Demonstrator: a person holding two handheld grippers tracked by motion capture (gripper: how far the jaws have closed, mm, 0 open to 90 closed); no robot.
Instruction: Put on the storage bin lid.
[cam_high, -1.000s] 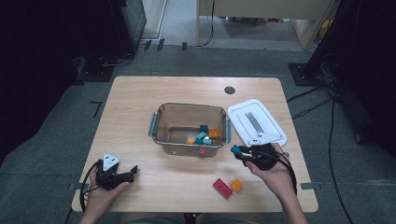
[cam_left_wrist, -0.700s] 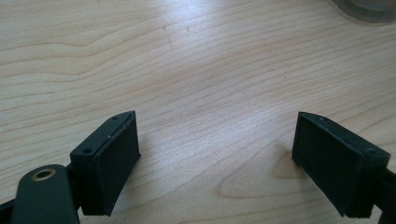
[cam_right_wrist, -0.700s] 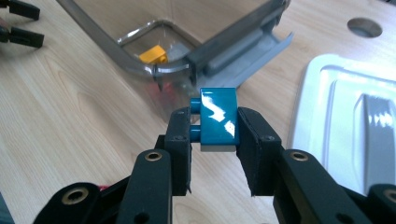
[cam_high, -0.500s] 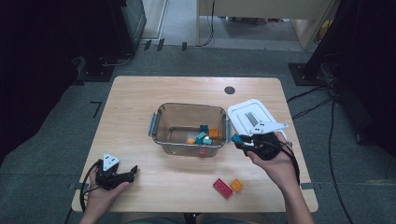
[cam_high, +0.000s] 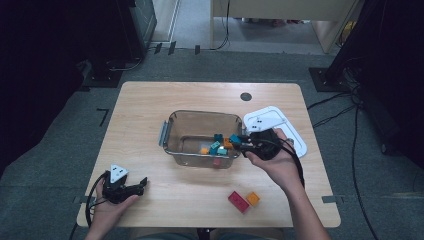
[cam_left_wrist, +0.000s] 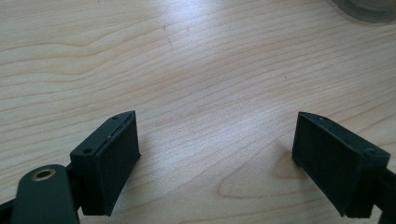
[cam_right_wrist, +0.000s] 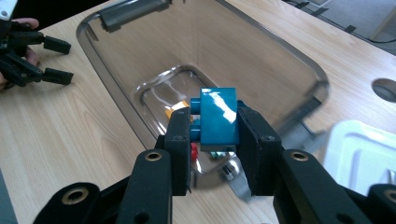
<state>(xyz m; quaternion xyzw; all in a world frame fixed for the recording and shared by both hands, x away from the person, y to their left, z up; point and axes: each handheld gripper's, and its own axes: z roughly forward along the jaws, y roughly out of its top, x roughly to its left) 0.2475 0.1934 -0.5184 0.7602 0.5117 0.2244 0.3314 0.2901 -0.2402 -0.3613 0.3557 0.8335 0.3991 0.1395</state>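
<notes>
Blue brick (cam_right_wrist: 217, 116): it sat clamped between the jaws of the right gripper (cam_right_wrist: 214, 140), held over the near right edge of the clear tub (cam_high: 172, 120), above the bricks already inside

Right gripper: its jaws were closed on the brick's two sides, narrow gap, firm hold (the brick's studs faced sideways toward one jaw)

Left gripper (cam_left_wrist: 215, 158): it rested low over bare table (cam_high: 150, 100) at the near left corner, jaws spread wide with nothing between them

Tub contents: a small pile of bricks (cam_high: 218, 146), teal and orange, lay at the right end of the tub, with a reddish one low against the near wall

Lid (cam_high: 295, 135): white, it lay flat on the table just beside the tub's right end, partly under the right hand (cam_high: 272, 160)

Loose bricks: a red brick (cam_high: 238, 201) and an orange brick (cam_high: 252, 198) lay touching each other on the table, near the front edge, well apart from the tub

Step in hand: judged as dropping bricks into the tub, with this one carried to the release spot

Next move: it probably called for opening the jaws while over the tub's interior, not over the rim (a brick let go there could bounce out), then fetching the two left on the table
</notes>
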